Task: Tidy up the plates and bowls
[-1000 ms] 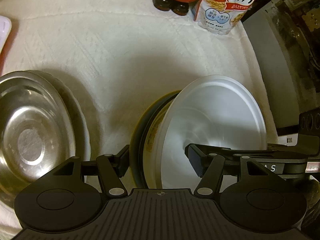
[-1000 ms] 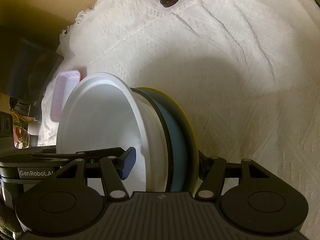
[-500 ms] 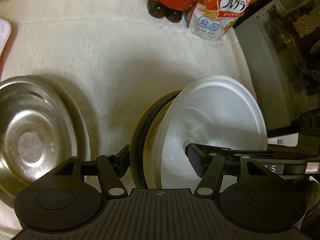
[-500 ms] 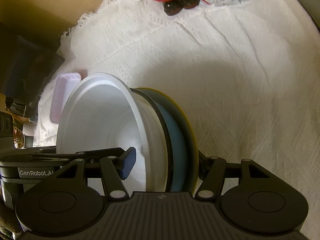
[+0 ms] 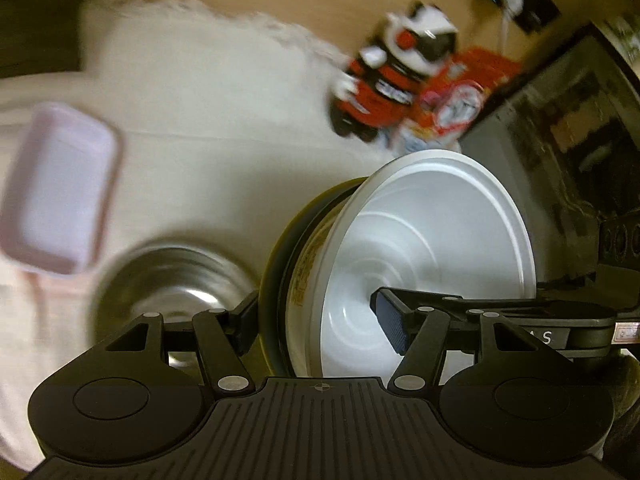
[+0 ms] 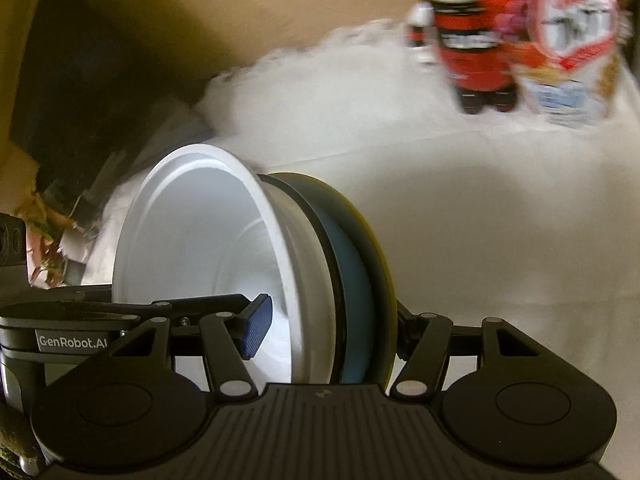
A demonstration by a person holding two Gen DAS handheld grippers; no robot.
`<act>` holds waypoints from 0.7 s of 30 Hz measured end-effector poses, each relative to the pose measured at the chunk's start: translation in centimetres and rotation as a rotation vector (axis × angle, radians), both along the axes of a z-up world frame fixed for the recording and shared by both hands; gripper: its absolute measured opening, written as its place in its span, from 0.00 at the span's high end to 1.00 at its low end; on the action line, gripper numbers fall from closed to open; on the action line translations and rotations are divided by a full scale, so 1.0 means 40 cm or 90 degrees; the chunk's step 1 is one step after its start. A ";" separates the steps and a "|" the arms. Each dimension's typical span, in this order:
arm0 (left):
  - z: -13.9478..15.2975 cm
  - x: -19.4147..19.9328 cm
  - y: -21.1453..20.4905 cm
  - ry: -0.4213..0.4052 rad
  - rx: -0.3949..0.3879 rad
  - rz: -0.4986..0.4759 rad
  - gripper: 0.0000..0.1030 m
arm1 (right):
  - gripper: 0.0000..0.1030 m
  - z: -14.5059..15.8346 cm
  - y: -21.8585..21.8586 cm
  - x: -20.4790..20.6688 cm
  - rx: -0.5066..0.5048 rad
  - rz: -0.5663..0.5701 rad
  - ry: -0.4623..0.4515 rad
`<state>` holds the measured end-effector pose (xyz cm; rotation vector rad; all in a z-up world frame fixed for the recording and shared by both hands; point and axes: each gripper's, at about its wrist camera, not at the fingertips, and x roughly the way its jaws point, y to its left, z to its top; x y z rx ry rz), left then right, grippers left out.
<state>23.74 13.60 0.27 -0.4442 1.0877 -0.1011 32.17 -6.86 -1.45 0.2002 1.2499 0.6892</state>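
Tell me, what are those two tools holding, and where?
Both tools clamp one nested stack by its rim: white bowl, blue plate, yellow plate.

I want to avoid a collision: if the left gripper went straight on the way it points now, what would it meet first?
Likely the white tablecloth; the left gripper is already clamped on the stack of bowls. Depth is unclear in the blur.

Glossy white bowl [image 5: 432, 240]; shiny metal bowl [image 5: 168, 280]

White bowl [image 5: 432, 240] nested on blue and yellow plates [image 6: 356, 280] — stack held tilted, off the cloth.
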 end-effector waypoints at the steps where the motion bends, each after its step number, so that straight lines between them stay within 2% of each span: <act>1: 0.000 -0.015 0.035 0.002 0.001 0.008 0.36 | 0.40 -0.002 0.036 -0.005 0.002 0.008 0.003; 6: -0.049 -0.060 0.166 0.032 0.001 0.030 0.36 | 0.41 -0.056 0.180 -0.046 -0.008 0.027 0.029; 9: -0.092 -0.071 0.219 0.055 0.008 0.016 0.36 | 0.41 -0.118 0.238 -0.063 -0.014 0.025 0.067; 16: -0.189 -0.063 0.251 0.088 0.031 -0.014 0.38 | 0.43 -0.241 0.285 -0.078 -0.037 -0.002 0.148; 18: -0.197 -0.064 0.247 0.086 0.047 -0.013 0.40 | 0.42 -0.259 0.294 -0.060 -0.037 0.008 0.153; 21: -0.189 -0.076 0.256 0.074 0.065 -0.002 0.42 | 0.38 -0.259 0.309 -0.048 -0.050 0.022 0.130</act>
